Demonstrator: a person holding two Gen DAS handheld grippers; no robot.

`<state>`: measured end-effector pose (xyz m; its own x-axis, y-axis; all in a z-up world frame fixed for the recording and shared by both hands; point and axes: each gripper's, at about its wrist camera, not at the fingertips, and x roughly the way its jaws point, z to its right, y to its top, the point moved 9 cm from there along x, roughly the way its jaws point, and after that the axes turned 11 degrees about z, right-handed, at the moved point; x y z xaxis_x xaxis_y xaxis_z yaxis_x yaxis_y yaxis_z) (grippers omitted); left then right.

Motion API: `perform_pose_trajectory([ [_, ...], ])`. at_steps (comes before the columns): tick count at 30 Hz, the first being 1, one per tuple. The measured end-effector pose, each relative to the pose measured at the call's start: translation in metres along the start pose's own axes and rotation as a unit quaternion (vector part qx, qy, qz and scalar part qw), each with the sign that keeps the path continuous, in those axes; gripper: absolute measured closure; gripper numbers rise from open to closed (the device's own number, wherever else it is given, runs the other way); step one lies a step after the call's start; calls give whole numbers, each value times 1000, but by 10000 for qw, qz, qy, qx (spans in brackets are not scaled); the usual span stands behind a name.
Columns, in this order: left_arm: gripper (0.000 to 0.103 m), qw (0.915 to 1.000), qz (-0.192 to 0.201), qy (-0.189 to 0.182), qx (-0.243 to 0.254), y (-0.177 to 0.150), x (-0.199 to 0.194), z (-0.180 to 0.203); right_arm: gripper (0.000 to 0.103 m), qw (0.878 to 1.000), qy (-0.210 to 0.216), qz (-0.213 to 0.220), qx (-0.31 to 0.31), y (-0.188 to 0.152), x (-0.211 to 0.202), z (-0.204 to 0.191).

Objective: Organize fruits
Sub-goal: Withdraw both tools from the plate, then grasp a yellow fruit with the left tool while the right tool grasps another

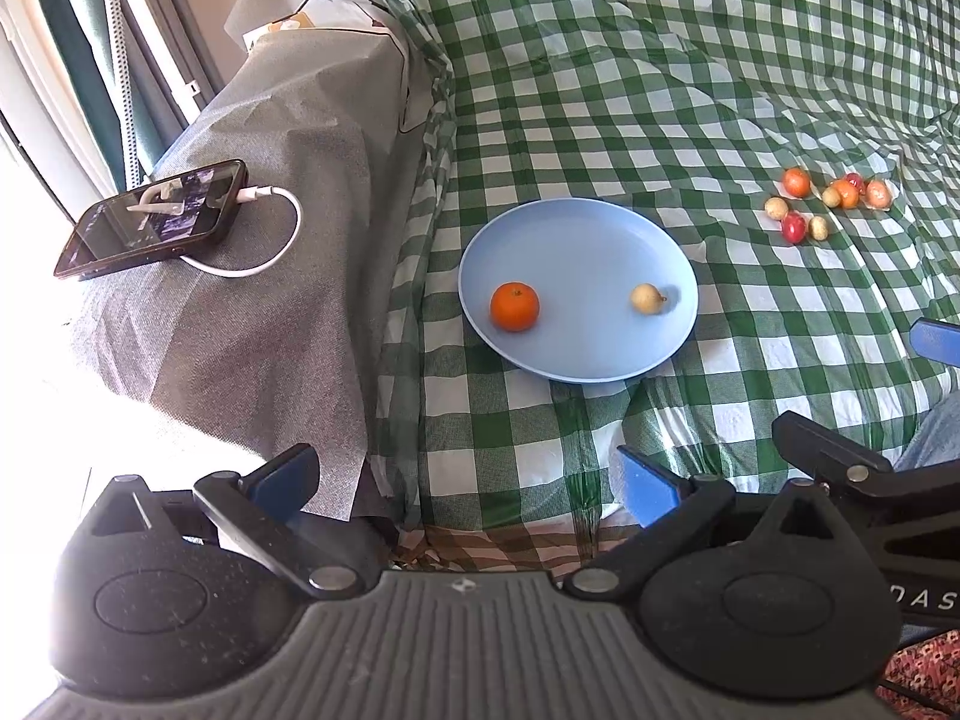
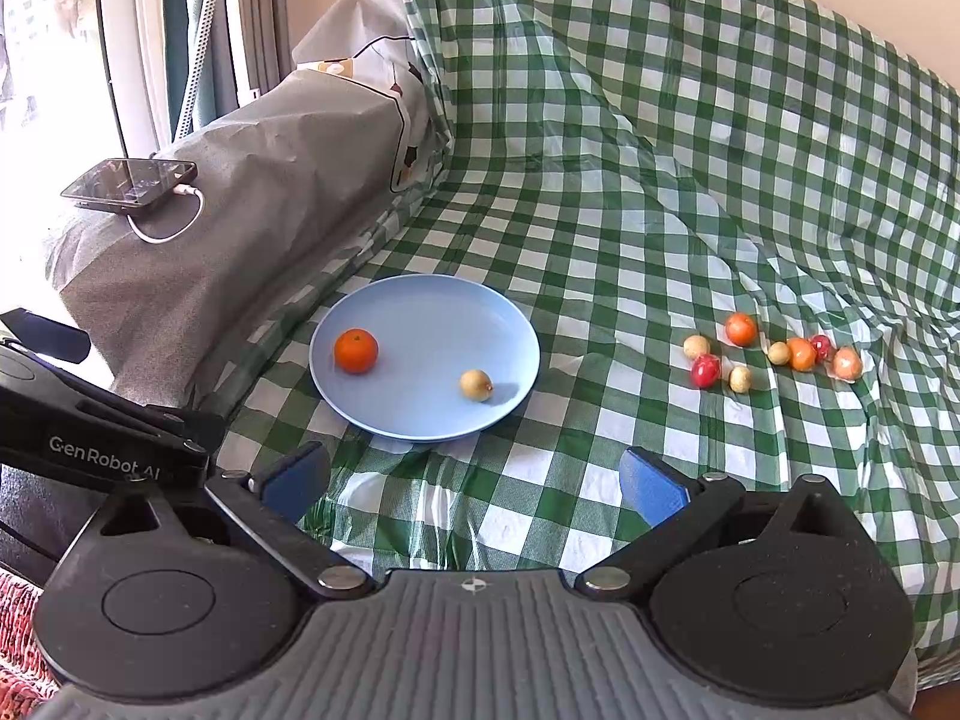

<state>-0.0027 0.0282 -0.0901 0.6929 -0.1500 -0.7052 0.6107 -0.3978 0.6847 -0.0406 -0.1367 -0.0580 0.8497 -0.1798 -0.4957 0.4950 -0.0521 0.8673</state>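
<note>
A home: sofa under a checked cloth (image 2: 660, 180), a charging phone (image 2: 129, 183) by a window.

Surface: a soft seat covered by a green-and-white checked cloth (image 2: 660, 192), wrinkled. Directly on it: a blue plate (image 2: 444, 420) left of centre, and well apart to its right a loose cluster of small fruits (image 2: 780, 354), red, orange and pale yellow.

"GenRobot AI" stands in white on the left tool's (image 2: 72, 408) black body; "DAS" shows on the right tool (image 1: 924, 597).
</note>
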Motion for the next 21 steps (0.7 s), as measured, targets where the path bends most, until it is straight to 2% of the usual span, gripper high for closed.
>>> perform_pose_trajectory([
  [8,0,9999,-83,-2,146,5,8,8,1,9998,46,-43,178,-4,7,4],
  [11,0,9996,-75,-3,274,12,13,18,1,9988,-115,13,482,-5,8,19],
  [17,0,9996,-99,-162,216,44,34,49,1,9884,-958,243,1149,-7,11,88],
  [21,0,9988,82,-355,321,76,52,89,1,9771,-1522,260,1465,-18,24,143],
])
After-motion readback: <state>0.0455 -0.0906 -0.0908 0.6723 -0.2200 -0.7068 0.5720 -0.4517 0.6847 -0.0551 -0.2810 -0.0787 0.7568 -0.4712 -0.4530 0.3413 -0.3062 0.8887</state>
